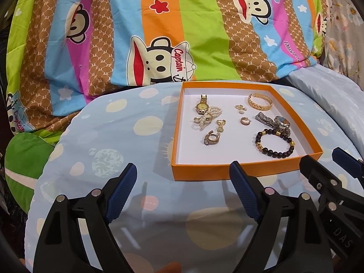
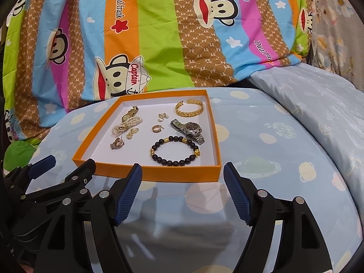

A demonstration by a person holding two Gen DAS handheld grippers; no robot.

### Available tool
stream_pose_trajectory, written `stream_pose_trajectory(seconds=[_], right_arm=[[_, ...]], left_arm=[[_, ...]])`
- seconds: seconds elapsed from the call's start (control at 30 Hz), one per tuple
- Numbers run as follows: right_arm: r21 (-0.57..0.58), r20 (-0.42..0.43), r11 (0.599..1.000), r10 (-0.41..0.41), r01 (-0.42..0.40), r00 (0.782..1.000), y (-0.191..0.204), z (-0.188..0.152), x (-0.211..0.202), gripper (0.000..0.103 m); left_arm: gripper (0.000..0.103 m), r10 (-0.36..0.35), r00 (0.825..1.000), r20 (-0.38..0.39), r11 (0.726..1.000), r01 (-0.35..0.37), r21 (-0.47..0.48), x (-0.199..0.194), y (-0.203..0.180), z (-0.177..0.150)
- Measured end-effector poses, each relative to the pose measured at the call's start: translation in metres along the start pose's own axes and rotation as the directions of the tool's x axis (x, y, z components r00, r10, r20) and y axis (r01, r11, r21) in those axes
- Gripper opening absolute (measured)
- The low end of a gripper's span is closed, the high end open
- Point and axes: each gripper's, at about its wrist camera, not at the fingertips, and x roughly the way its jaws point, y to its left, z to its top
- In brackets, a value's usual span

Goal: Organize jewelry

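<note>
An orange box (image 1: pixel 195 173) with a white floor lies on a light blue spotted cloth; it also shows in the right wrist view (image 2: pixel 182 174). Inside lie a gold watch (image 1: pixel 201 105), pearl bracelet (image 1: pixel 206 118), gold bangle (image 1: pixel 260 101), silver watch (image 1: pixel 276 122), black bead bracelet (image 1: pixel 274 143) and small earrings (image 1: pixel 244 121). My left gripper (image 1: pixel 183 175) is open and empty, just in front of the box's near edge. My right gripper (image 2: pixel 183 175) is open and empty, in front of the box's near right corner. The two grippers sit side by side.
A bright striped cartoon-monkey blanket (image 1: pixel 159 34) rises behind the cloth-covered surface (image 1: pixel 102 136). A pale blue quilt (image 2: pixel 318 104) lies to the right. The rounded cloth surface drops off at left and right.
</note>
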Motion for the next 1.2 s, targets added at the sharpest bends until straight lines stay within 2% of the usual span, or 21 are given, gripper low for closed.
stream_pose_trajectory(seconds=[0.47,1.2], right_arm=[[-0.024,0.023,1.000,-0.002,0.003,1.000,0.0038,0.0000,-0.0040,0.073],[-0.025,0.024,1.000,-0.003,0.003,1.000,0.0042,-0.0001,-0.0044,0.073]], left_arm=[[0.081,0.033,0.999,0.010,0.999,-0.032,-0.006,-0.0019,0.0009,-0.0001],[0.081,0.040,0.999,0.012,0.999,-0.040,-0.005,-0.0026,0.0025,0.0009]])
